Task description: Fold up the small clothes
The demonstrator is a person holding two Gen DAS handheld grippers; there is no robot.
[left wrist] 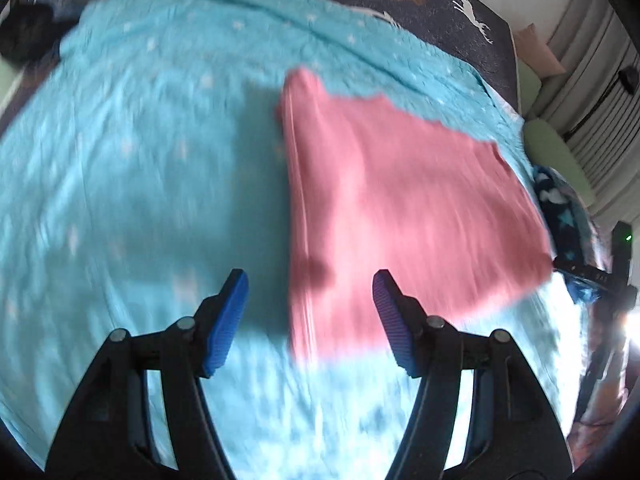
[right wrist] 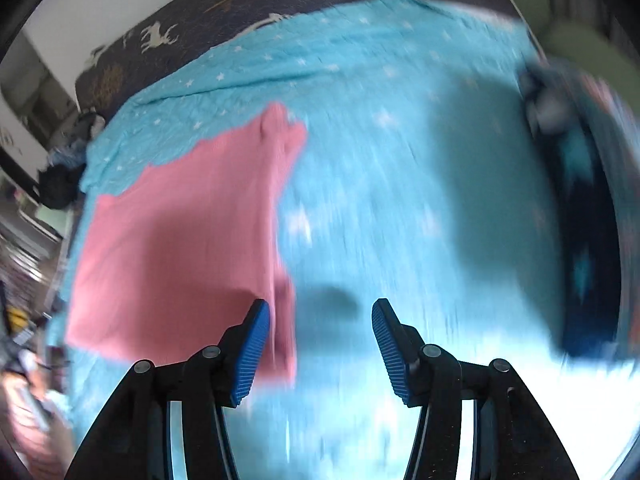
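A pink garment (left wrist: 404, 216) lies folded flat on a light blue star-print blanket (left wrist: 140, 184). In the left wrist view its folded left edge runs down the middle and my left gripper (left wrist: 310, 280) is open and empty above its near left corner. In the right wrist view the pink garment (right wrist: 180, 248) fills the left half. My right gripper (right wrist: 320, 308) is open and empty, its left finger just over the garment's near right edge. Both views are motion-blurred.
A dark cover with deer prints (left wrist: 440, 4) lies at the far side. A dark blue star-print fabric (right wrist: 580, 240) sits at the blanket's right edge. Green cushions (left wrist: 556, 156) and a dark bundle (left wrist: 28, 36) lie around the bed.
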